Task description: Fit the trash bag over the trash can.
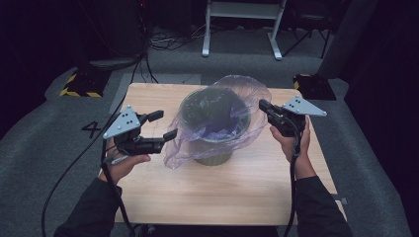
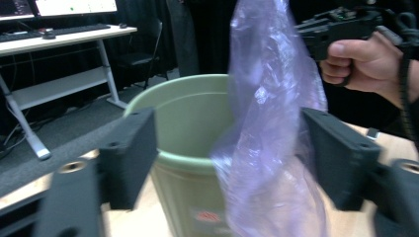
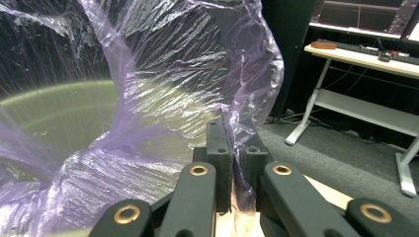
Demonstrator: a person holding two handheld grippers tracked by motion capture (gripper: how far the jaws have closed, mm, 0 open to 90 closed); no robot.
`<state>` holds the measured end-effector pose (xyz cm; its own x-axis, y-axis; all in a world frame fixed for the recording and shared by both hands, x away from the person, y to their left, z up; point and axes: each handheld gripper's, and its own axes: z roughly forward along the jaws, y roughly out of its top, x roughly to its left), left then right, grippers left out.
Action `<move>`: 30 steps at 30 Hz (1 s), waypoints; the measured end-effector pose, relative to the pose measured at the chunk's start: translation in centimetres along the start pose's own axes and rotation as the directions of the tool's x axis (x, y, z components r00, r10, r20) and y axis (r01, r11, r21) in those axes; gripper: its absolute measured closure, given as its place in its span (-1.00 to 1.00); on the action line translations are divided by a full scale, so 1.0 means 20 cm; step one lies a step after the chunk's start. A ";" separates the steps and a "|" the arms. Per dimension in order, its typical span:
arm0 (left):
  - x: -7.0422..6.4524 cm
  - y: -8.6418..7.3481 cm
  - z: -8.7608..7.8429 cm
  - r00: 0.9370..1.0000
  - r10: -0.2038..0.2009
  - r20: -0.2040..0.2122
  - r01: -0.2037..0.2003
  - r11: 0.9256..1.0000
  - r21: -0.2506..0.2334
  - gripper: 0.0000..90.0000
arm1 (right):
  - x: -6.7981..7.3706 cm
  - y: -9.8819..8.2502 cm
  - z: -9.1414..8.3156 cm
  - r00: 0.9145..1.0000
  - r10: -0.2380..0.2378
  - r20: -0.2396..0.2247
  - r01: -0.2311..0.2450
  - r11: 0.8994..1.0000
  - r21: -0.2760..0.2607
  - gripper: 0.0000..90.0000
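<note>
We pinch the purple bag [image 3: 197, 74] between our right gripper [image 3: 236, 163] fingers at 3 o'clock of the bin [image 1: 213, 157]; left gripper [image 2: 230, 158] fingers gape wide around loose film at 9.

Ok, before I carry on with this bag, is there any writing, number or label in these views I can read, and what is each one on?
"4": dark numeral on the grey floor left of the table.
Red mark low on the green bin: too blurred to read.
Monitor screens on the far desk: too small to read.
Nothing readable on the purple bag.
</note>
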<state>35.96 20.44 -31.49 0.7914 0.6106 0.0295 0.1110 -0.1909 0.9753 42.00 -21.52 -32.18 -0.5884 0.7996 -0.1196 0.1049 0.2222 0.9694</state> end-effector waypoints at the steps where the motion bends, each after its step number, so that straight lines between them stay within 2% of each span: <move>1: 0.02 0.01 0.02 1.000 -0.006 0.004 0.006 1.000 0.012 -0.26 | 0.00 0.00 0.01 1.000 0.002 -0.003 -0.002 1.000 0.000 0.94; 2: 0.04 0.01 0.05 1.000 -0.012 -0.002 0.012 1.000 0.022 -0.12 | -0.01 0.00 0.01 1.000 0.003 -0.004 -0.003 1.000 0.000 0.93; 3: 0.07 0.01 0.07 1.000 -0.007 0.024 0.006 0.999 0.033 0.07 | -0.01 -0.01 0.01 1.000 0.004 -0.003 -0.004 1.000 0.000 0.94; 4: 0.08 0.01 0.10 0.999 0.021 0.038 -0.022 0.999 0.042 0.17 | -0.02 -0.01 0.02 1.000 0.004 -0.005 -0.004 1.000 0.001 0.94; 5: 0.09 0.01 0.12 0.999 0.043 0.005 -0.044 0.998 0.053 0.29 | -0.03 -0.01 0.03 1.000 0.008 -0.009 -0.008 1.000 0.003 0.93; 6: 0.10 0.02 0.14 0.999 0.048 0.003 -0.048 0.997 0.059 0.52 | -0.04 -0.01 0.04 1.000 0.011 -0.012 -0.011 1.000 0.008 0.92; 8: 0.13 0.02 0.17 0.998 0.067 -0.008 -0.067 0.996 0.062 0.68 | -0.05 -0.02 0.06 1.000 0.016 -0.011 -0.016 1.000 0.017 0.92; 9: 0.15 0.02 0.19 0.998 0.056 -0.016 -0.055 0.997 0.061 0.87 | -0.06 -0.02 0.07 1.000 0.020 -0.010 -0.019 0.999 0.026 0.92; 11: 0.19 0.01 0.22 1.000 0.025 -0.010 -0.024 0.998 0.065 0.98 | -0.08 -0.02 0.10 1.000 0.026 -0.002 -0.026 0.999 0.036 0.92; 12: 0.21 0.01 0.25 0.999 0.030 -0.036 -0.027 0.996 0.083 0.99 | -0.09 -0.03 0.12 1.000 0.026 0.000 -0.026 0.998 0.049 0.92; 14: 0.23 0.00 0.28 0.999 0.024 -0.047 -0.019 0.995 0.100 0.99 | -0.10 -0.04 0.16 1.000 0.027 0.007 -0.027 0.997 0.070 0.91; 16: 0.27 0.00 0.32 0.996 0.024 -0.083 -0.014 0.992 0.122 1.00 | -0.12 -0.05 0.19 0.999 0.032 0.015 -0.033 0.996 0.087 0.91; 18: 0.31 -0.02 0.35 0.996 -0.006 -0.088 0.018 0.991 0.131 1.00 | -0.14 -0.06 0.22 0.999 0.047 0.018 -0.049 0.993 0.103 0.91; 20: 0.34 -0.04 0.38 0.994 -0.021 -0.108 0.036 0.989 0.145 1.00 | -0.15 -0.08 0.26 0.998 0.055 0.029 -0.058 0.991 0.120 0.90; 21: 0.35 -0.05 0.40 0.993 -0.035 -0.111 0.051 0.988 0.148 1.00 | -0.16 -0.09 0.27 0.997 0.073 0.024 -0.076 0.989 0.124 0.90; 26: 0.42 -0.12 0.49 0.989 -0.072 -0.130 0.097 0.976 0.197 1.00 | -0.20 -0.15 0.35 0.993 0.119 0.024 -0.122 0.979 0.162 0.90; 30: 0.45 -0.18 0.53 0.986 -0.104 -0.133 0.131 0.966 0.222 1.00 | -0.22 -0.20 0.40 0.988 0.157 0.015 -0.156 0.967 0.202 0.89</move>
<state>49.13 18.43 -37.04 0.6887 0.7238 -0.0428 0.3450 -0.2752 0.8974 50.57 -21.36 -37.27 -0.5523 0.8331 0.0303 0.3551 0.2022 0.9127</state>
